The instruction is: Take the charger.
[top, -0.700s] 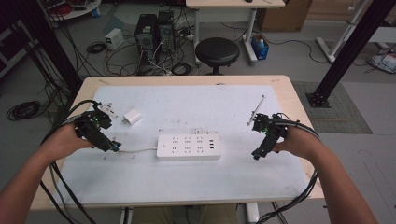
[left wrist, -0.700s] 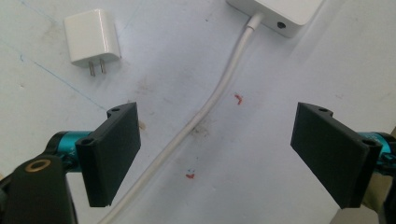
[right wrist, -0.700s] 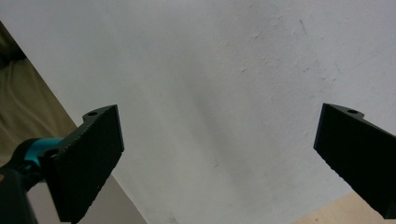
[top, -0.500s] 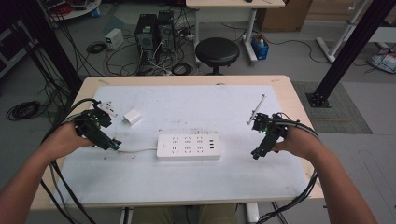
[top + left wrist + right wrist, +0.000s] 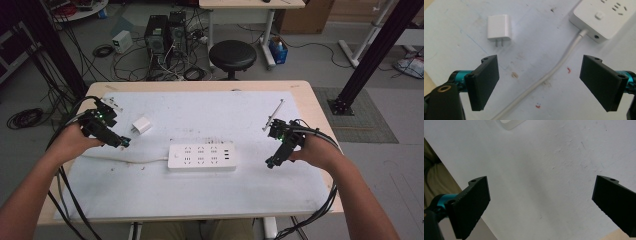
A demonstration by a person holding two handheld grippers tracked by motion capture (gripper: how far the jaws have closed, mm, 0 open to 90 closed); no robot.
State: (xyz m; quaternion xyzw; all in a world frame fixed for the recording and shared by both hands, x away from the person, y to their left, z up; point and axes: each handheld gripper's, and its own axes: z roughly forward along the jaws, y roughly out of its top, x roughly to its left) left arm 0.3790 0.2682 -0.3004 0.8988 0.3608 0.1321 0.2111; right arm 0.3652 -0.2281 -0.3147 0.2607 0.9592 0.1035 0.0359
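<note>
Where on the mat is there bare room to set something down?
Free: the far stretch beyond the power strip, and the near strip between it and the table edge. Crowded: left side, around the charger, cord and left gripper.

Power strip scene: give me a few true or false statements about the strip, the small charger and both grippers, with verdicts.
1. The white rectangular power strip lies on the table between the two grippers. True.
2. The left gripper is shut on the small white plug-in charger. False: it is open, and the charger lies apart, beyond its jaws.
3. The strip's white cord runs between the left gripper's jaws. True.
4. The right gripper holds the strip. False: it is open over bare table.
</note>
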